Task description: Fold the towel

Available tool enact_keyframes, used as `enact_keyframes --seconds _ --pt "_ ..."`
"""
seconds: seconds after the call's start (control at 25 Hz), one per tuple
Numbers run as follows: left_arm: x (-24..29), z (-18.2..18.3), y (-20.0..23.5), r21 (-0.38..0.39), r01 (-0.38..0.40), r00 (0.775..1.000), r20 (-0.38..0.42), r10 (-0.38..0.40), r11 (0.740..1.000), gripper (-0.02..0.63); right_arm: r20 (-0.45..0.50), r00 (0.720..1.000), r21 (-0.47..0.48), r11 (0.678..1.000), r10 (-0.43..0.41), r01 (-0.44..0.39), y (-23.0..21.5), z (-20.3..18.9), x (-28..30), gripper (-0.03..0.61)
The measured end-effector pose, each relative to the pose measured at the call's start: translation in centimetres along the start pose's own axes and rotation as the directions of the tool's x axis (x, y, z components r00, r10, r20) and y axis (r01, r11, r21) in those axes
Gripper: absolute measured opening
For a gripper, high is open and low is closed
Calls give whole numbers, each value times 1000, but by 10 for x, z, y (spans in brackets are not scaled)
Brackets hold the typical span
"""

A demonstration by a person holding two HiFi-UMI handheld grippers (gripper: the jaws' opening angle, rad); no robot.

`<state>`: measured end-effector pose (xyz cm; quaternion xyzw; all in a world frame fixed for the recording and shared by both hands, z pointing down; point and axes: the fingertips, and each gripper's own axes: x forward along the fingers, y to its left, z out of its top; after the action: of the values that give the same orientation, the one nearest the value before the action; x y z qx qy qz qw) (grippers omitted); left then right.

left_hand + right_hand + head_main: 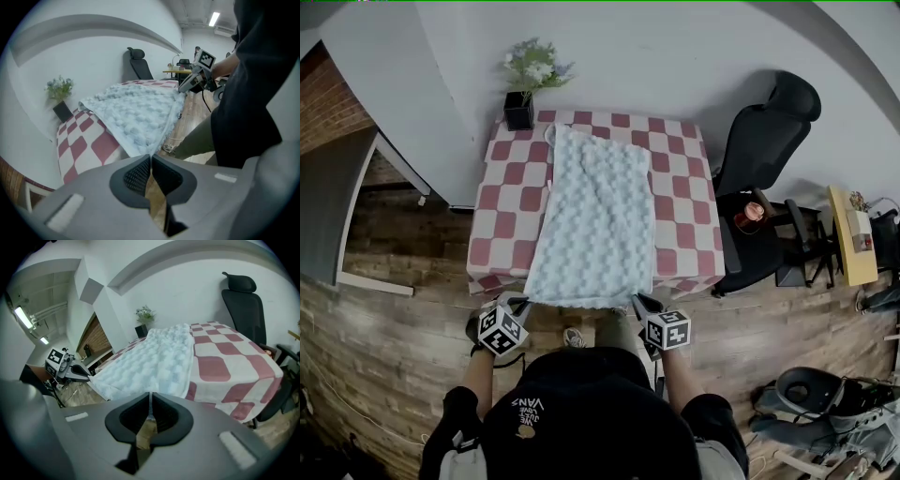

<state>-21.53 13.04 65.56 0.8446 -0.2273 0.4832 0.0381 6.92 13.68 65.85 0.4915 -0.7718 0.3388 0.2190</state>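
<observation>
Starting at my left gripper [150,159], I read the jaws as closed flat together. The near left corner of the towel [598,220] runs right into their tips, so I judge that corner pinched rather than the gripper empty. My right gripper [150,401] matches it, with jaws together and a pale sliver of fabric between the pads at the near right corner. The head view shows both grippers side by side at the towel's front edge, one on each corner.

That grip makes sense to me. Holding both near corners should keep the short edge level and stretched, so I could carry it as one line toward the far end for a fold in half. No fold is in the fabric yet.

The pale blue, bobbled towel lies lengthwise down the middle of the checked table [502,202]. Its near end hangs a little over the front edge, which I think is what leaves the corners free to grab. Its far end stops close to the potted plant [523,94] in the back left corner, and I cannot tell whether they touch.

By my count there are two grippers, one towel, one table and one plant. One black office chair [764,141] stands off to the right, clear of the work.
</observation>
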Motion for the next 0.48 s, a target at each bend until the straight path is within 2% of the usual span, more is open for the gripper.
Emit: enact_keyframes --seconds 0.2,0.24,0.28,0.36,0.4,0.48 --pt "13 -7 -8 -26 18 1000 -24 -19 999 17 13 999 42 999 -33 33 -9 -3 4 30" --pt "15 -6 -8 -27 23 999 -23 -24 999 17 14 999 52 998 -41 40 -10 -2 4 41" --pt "15 -4 -7 -30 29 999 -18 -30 999 27 17 999 57 997 -43 42 -11 0 3 87" --pt "15 -1 -5 -40 39 999 -3 -39 998 129 26 999 57 998 -38 36 -12 4 -2 157" --pt "13 2 -2 -43 42 999 4 -42 998 161 32 999 55 998 -36 34 -14 7 -6 182" --pt "8 9 6 -45 33 999 23 -32 998 179 56 998 52 998 -40 37 -20 18 -17 202"
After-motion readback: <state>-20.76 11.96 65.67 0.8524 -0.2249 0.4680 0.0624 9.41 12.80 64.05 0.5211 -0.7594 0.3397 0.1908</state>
